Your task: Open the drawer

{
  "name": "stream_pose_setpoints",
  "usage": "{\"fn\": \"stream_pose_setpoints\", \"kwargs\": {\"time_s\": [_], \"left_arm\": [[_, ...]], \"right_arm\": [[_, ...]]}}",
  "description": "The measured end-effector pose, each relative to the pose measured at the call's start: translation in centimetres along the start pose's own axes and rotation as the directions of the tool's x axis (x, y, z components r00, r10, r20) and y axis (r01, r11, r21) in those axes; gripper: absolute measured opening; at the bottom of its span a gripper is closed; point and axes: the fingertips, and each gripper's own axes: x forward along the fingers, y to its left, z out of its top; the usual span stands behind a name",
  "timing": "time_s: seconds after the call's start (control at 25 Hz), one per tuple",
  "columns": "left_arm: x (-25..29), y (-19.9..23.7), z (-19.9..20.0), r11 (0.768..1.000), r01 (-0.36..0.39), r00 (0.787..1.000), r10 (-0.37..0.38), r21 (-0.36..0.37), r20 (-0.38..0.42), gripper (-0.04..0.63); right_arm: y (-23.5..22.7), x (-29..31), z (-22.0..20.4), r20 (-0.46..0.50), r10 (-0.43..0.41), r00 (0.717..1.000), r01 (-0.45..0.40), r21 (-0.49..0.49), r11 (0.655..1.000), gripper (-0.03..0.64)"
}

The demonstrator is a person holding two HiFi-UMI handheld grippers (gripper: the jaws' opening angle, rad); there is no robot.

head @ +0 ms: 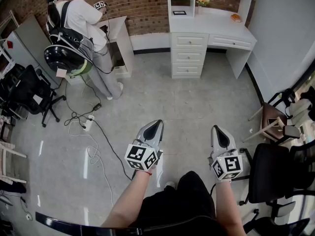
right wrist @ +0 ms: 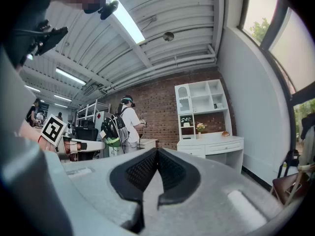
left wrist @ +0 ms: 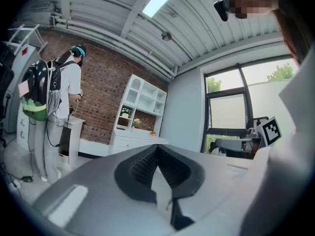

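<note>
step: get to the drawer, not begun | left gripper (head: 155, 127): jaws pressed together, empty | right gripper (head: 219, 132): same; both held level and near, likely just carried | drawer (head: 189, 41): shut, far off in the white desk (head: 221, 21)

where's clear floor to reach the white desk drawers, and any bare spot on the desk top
The grey floor straight ahead, up to the drawer stack, is bare. The desk top is free between the flower pot and the orange item. Crowded: cables on the left, chairs on the right.
</note>
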Motion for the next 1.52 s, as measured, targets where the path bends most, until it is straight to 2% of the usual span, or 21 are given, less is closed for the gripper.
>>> {"fn": "stream_pose_setpoints", "kwargs": {"time_s": [0.44,0.92,1.08,1.52], "left_arm": [[6.2,3.3,-0.8,1.000,-0.024,1.000,0.024,-0.015,-0.007,0.003],[17.1,8.3,-0.4,0.993,-0.114,0.993,0.113,-0.035,-0.012,0.003],[19.3,9.6,-0.1,0.990,-0.137,0.990,0.136,-0.035,-0.029,0.003],[27.0,10.6,-0.3,0.986,-0.166,0.986,0.165,-0.028,-0.028,0.003]], "right_arm": [[-3.8,6.2,-2.0,-0.022,0.034,0.999,-0.034,0.015,0.999,0.002],[-11.5,17.6,-2.6,-0.048,0.108,0.993,-0.105,0.046,0.993,0.002],[-12.7,20.1,-2.7,-0.065,0.127,0.990,-0.123,0.065,0.990,0.002],[-18.5,25.9,-2.9,-0.066,0.157,0.985,-0.152,0.072,0.986,0.002]]}}
